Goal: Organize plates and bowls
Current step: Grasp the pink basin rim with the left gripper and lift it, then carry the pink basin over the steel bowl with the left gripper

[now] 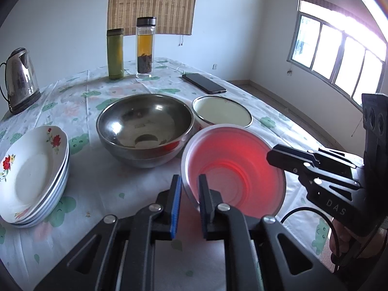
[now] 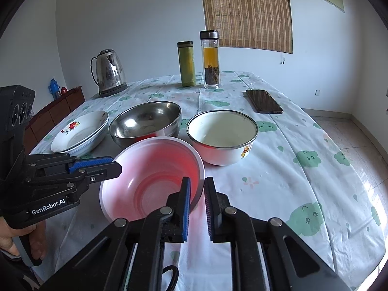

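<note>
Both pairs of fingers are pinched on the rim of the same translucent pink plastic bowl [image 1: 234, 167], one at each side. Left gripper [image 1: 190, 189] has its blue-padded fingers [image 1: 176, 206] drawn narrow, one outside the bowl wall and one inside, with the near rim between them. Right gripper [image 2: 197, 194] does likewise on the opposite edge: one finger sits inside the bowl, the other outside, and the wall is caught between the pads. Seen from the left wrist, the right gripper's black tip meets the bowl's rim on the far right side.

Just beyond the held bowl, past the fingertips, stands a wide stainless steel bowl [image 1: 145, 128], its side close against the pink rim. To the right of that, also just beyond the fingers, is a cream enamel bowl with a dark rim and a cartoon print [image 2: 222, 137]. Left of the left fingers, well apart from them, lies a stack of white ceramic plates with red flower decoration [image 1: 34, 174].

Far beyond the fingertips, on the floral-print tablecloth [image 2: 278, 174], stand a green cylindrical flask [image 1: 115, 53], a clear glass tea bottle with amber liquid [image 1: 145, 47], a steel electric kettle [image 1: 20, 80] and a dark flat phone [image 1: 205, 83].
</note>
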The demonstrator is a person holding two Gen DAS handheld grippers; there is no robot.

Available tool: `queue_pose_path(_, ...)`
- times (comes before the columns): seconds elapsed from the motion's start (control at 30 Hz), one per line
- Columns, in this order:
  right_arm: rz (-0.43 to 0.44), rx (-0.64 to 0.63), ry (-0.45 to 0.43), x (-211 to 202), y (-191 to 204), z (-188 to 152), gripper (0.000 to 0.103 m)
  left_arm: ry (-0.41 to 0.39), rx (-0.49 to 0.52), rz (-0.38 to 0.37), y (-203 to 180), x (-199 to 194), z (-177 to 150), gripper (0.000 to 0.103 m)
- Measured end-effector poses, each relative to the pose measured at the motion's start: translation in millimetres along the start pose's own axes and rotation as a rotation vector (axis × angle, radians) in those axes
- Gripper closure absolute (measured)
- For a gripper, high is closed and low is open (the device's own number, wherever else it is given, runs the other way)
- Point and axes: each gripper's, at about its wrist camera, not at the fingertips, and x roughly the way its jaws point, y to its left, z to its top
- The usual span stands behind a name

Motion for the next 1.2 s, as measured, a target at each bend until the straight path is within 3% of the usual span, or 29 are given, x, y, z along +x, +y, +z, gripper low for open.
queue_pose_path(0.83,0.057,-0.021,-0.081,-15.3,18.8,33.1,0.091,-0.095,-0.017,0.059,16.6,-33.2,30.2,0.092)
queue_pose_path(1.2,0.056,-0.044,-0.129,-5.6,26.9,67.1,0.091,-0.130,-0.022,0.102,33.1,-31.2,59.1,0.092)
